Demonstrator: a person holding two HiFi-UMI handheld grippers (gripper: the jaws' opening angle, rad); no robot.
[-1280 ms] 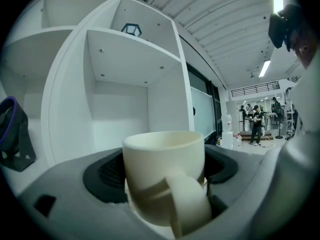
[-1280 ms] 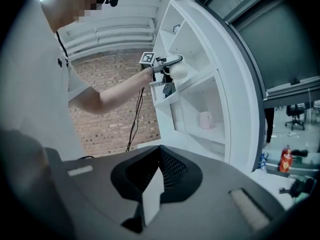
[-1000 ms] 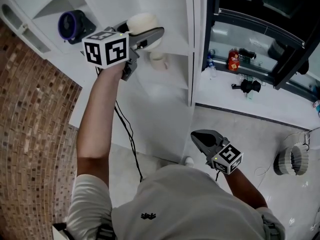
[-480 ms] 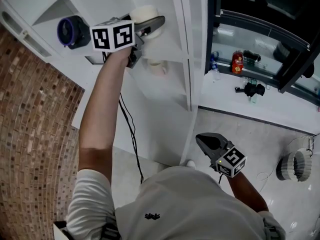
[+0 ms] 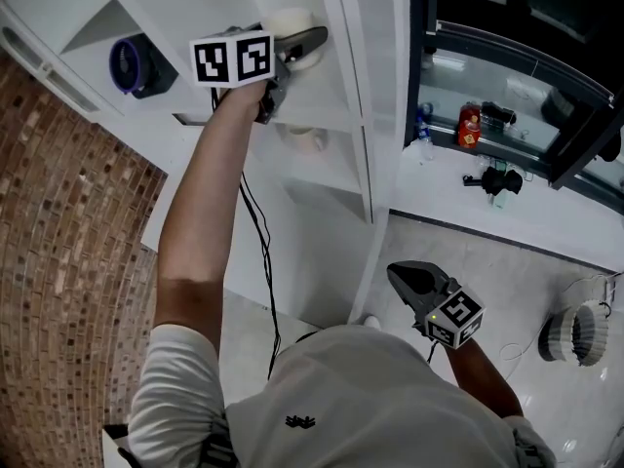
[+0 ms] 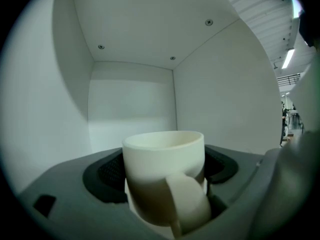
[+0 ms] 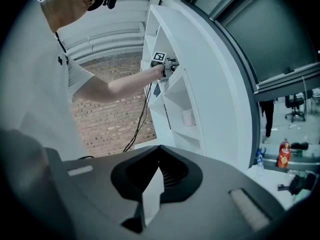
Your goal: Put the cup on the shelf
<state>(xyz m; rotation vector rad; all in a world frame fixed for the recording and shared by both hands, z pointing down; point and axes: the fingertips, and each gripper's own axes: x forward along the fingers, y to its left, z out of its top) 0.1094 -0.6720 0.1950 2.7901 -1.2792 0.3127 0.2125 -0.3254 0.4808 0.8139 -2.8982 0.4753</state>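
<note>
Cup [image 6: 163,176]: cream, handled, upright, clamped in left gripper [image 6: 165,184]

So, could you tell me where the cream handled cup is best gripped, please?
Grip the cream cup across its round wall below the rim, coming from the handle side, as the left tool does: its straight sides suit the jaws.

You have two grippers in play, the left gripper [image 5: 300,45] and the right gripper [image 5: 408,279]. Count two cups: one cream cup [image 6: 163,159] clamped between the left fingers [image 6: 65,194], and one smaller cup [image 5: 310,140] on the shelf [image 5: 336,117] just below them. One dark round device [image 5: 132,64] sits left of those fingers. Well to their right, one red bottle [image 5: 469,126] and one blue-capped bottle [image 5: 421,125] stand on the tabletop [image 5: 458,191]. One white ribbed ring [image 5: 573,331] lies right of the right fingers.
</note>
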